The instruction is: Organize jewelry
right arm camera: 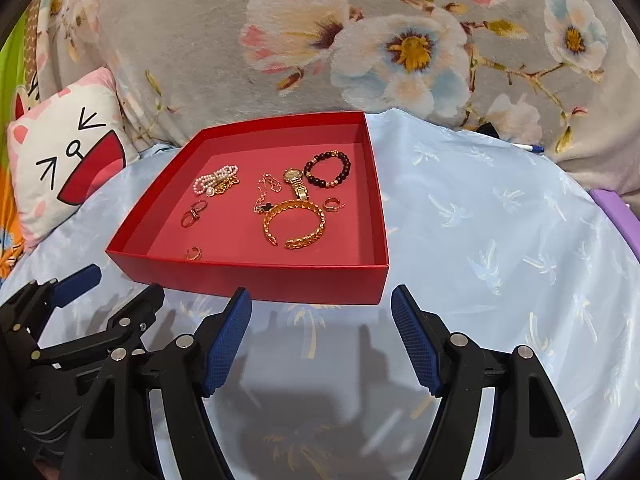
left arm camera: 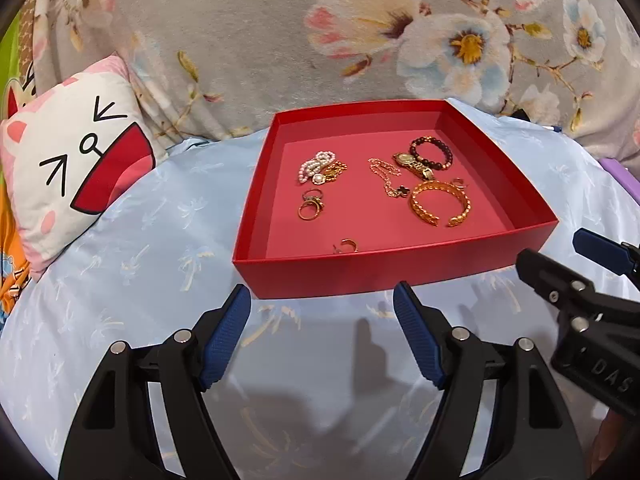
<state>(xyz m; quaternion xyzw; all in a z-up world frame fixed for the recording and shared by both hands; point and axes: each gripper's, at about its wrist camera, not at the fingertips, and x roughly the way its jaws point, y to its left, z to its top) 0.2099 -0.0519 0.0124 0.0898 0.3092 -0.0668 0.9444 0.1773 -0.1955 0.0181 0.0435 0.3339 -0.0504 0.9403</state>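
Observation:
A shallow red tray (left arm camera: 360,270) (right arm camera: 280,280) lies on a light blue sheet. Inside it lie a gold cuff bracelet (left arm camera: 440,202) (right arm camera: 296,220), a dark bead bracelet (left arm camera: 431,152) (right arm camera: 328,170), a gold watch (left arm camera: 414,164) (right arm camera: 296,184), a thin chain with a black clover (left arm camera: 390,180) (right arm camera: 266,196), a pearl piece (left arm camera: 316,166) (right arm camera: 216,180), several rings (left arm camera: 310,204) (right arm camera: 194,214) and a small ear cuff (left arm camera: 346,246) (right arm camera: 193,254). My left gripper (left arm camera: 322,304) is open and empty just before the tray's near wall. My right gripper (right arm camera: 320,304) is open and empty, also before the tray.
A cat-face pillow (left arm camera: 76,168) (right arm camera: 60,152) lies to the left. A grey floral blanket (left arm camera: 360,32) (right arm camera: 360,40) rises behind the tray. A purple object (right arm camera: 616,212) sits at the right edge, a pen (right arm camera: 528,147) behind.

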